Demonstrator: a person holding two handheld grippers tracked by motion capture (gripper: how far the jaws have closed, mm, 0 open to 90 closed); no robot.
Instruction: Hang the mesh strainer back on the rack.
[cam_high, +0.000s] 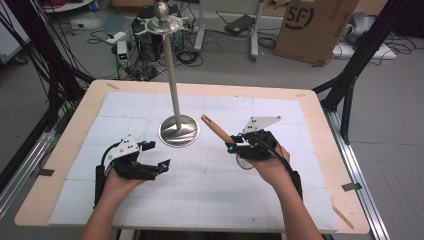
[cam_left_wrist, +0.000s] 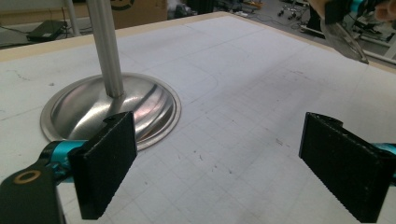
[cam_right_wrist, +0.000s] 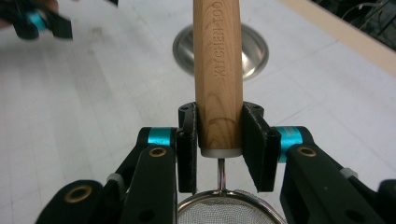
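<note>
a light-brown wooden handle (cam_right_wrist: 218, 79) stamped with darker lettering joins a silvery wire-mesh sieve (cam_right_wrist: 224, 211), the two grippers (cam_high: 150, 156) (cam_high: 235, 141) are black with turquoise bands and pale grey top plates, and the shiny silver metal stand (cam_high: 178, 131) sits on a white faintly gridded mat (cam_high: 210, 190) over a tan table (cam_high: 60, 150).

Grey floor (cam_high: 395, 150), tangled cables (cam_high: 210, 47), cardboard box (cam_high: 315, 27), black frame legs (cam_high: 357, 62)

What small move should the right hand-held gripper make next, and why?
Probably lift the strainer toward the top of the stand. The right hand-held gripper grips its wooden handle firmly, the stand's hooks are high above it, and the left hand-held gripper is open and idle.
</note>
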